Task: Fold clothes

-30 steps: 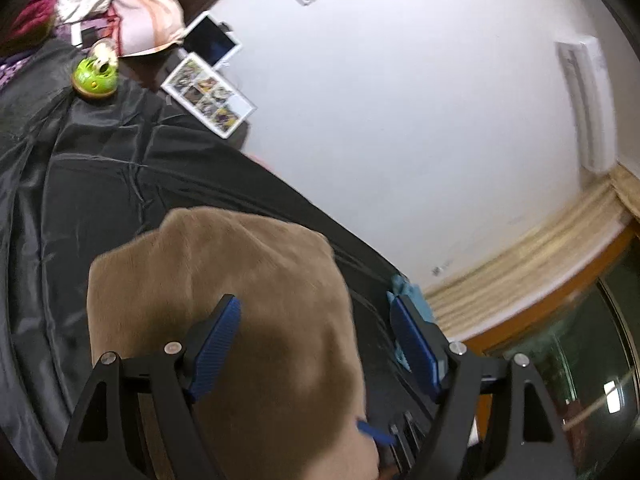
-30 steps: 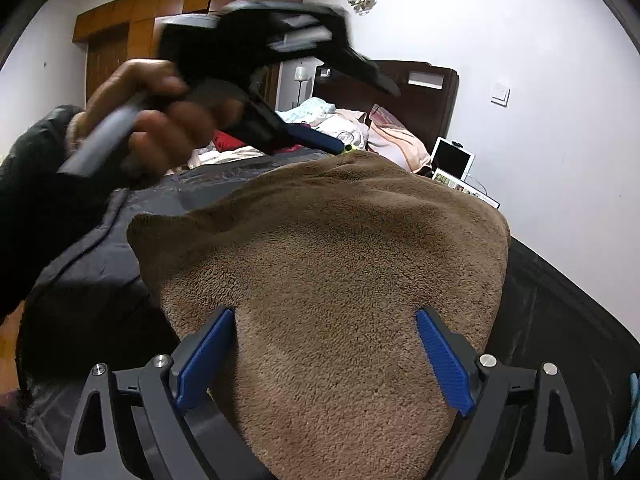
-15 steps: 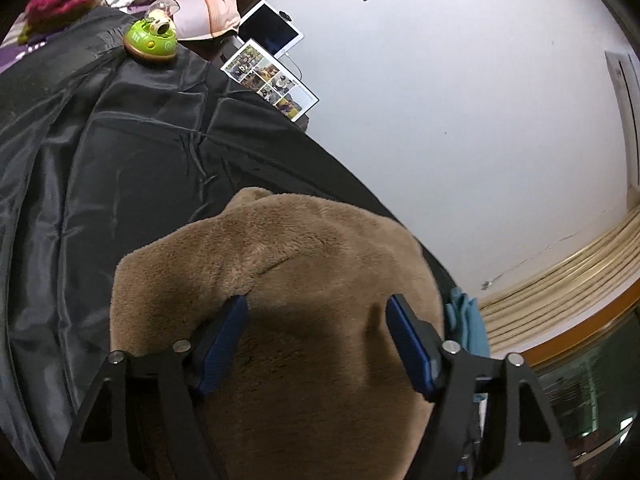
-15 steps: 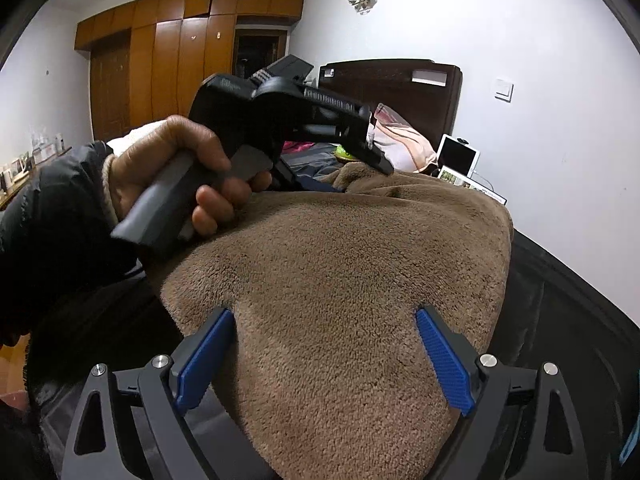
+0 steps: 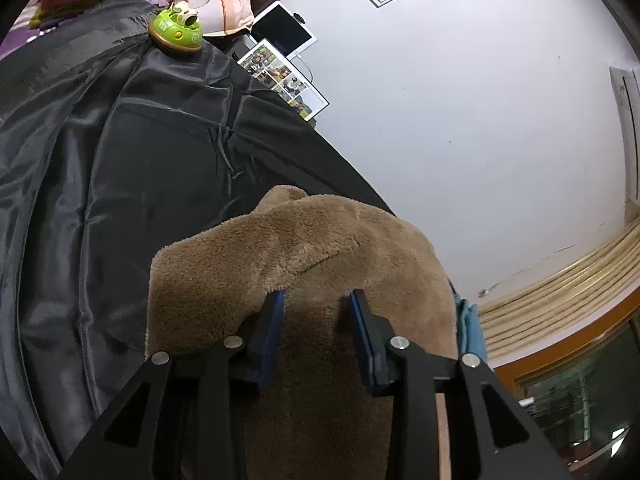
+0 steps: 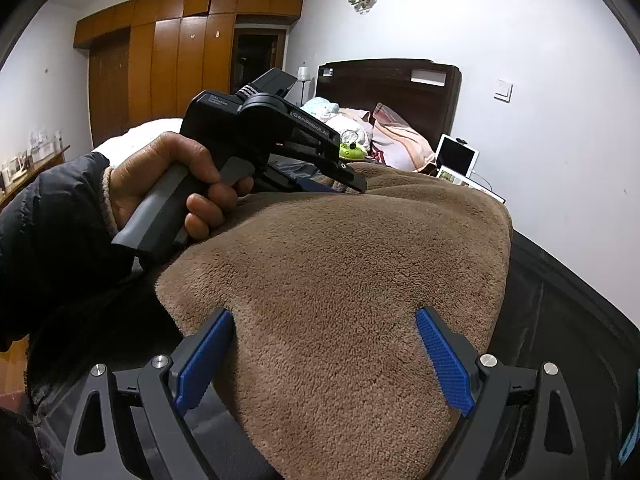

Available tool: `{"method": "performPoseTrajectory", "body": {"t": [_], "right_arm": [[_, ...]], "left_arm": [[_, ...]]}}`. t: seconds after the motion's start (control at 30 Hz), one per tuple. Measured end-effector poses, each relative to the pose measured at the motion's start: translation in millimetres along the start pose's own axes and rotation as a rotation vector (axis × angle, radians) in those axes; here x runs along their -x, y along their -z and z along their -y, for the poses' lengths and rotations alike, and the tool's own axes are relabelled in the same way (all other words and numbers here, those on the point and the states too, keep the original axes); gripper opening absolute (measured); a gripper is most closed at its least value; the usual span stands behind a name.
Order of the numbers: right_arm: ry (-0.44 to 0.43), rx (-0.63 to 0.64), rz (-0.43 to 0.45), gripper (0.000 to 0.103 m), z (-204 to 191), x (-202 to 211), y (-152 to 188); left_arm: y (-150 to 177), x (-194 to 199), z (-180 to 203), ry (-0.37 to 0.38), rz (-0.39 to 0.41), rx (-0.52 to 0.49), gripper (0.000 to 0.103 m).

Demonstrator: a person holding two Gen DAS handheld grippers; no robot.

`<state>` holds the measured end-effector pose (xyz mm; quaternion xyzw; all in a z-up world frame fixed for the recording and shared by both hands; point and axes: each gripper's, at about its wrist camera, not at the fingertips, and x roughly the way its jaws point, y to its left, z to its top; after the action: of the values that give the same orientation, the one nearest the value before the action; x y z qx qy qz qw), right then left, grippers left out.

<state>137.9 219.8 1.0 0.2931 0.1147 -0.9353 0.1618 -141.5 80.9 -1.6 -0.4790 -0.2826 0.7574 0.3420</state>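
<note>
A brown fleece garment (image 5: 304, 248) lies folded on a black satin sheet (image 5: 120, 168). My left gripper (image 5: 316, 300) has its blue fingers narrowed around a raised fold of the fleece, with a gap still between them. In the right wrist view the left gripper (image 6: 340, 188) presses on the far part of the garment (image 6: 340, 280), held by a hand. My right gripper (image 6: 324, 320) is open wide, its blue pads either side of the near fleece edge, holding nothing.
A green toy (image 5: 176, 30), a tablet (image 5: 284, 30) and a photo sheet (image 5: 282, 78) sit at the bed's far end near pillows (image 6: 400, 136). A white wall (image 5: 460, 100) runs along the right. A blue cloth (image 5: 470, 328) lies beside the fleece.
My left gripper came down onto the fleece and its jaws narrowed from wide open onto a fold. The right gripper stayed open and still.
</note>
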Motion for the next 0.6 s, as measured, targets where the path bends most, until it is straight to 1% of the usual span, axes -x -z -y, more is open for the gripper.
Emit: {"method": "performPoseTrajectory", "body": {"t": [0.07, 0.3, 0.33, 0.37, 0.43, 0.6], "right_arm": [[0.000, -0.002, 0.001, 0.094, 0.5, 0.0, 0.1], [-0.001, -0.010, 0.004, 0.094, 2.3, 0.2, 0.3], [-0.001, -0.011, 0.005, 0.094, 2.6, 0.2, 0.3], [0.000, -0.011, 0.005, 0.094, 2.0, 0.6, 0.5], [0.000, -0.009, 0.005, 0.094, 2.5, 1.1, 0.1], [0.006, -0.002, 0.003, 0.094, 1.1, 0.7, 0.1]], "left_arm": [[-0.4, 2.5, 0.2, 0.013, -0.003, 0.005, 0.041], [2.4, 4.4, -2.3, 0.009, -0.002, -0.006, 0.041], [2.4, 3.7, -3.8, 0.008, -0.003, -0.004, 0.036], [2.4, 3.4, -5.9, 0.006, -0.003, 0.004, 0.022], [2.6, 2.9, -10.1, 0.004, -0.004, 0.019, 0.002], [2.8, 1.7, -20.7, -0.003, -0.005, 0.056, 0.003]]}}
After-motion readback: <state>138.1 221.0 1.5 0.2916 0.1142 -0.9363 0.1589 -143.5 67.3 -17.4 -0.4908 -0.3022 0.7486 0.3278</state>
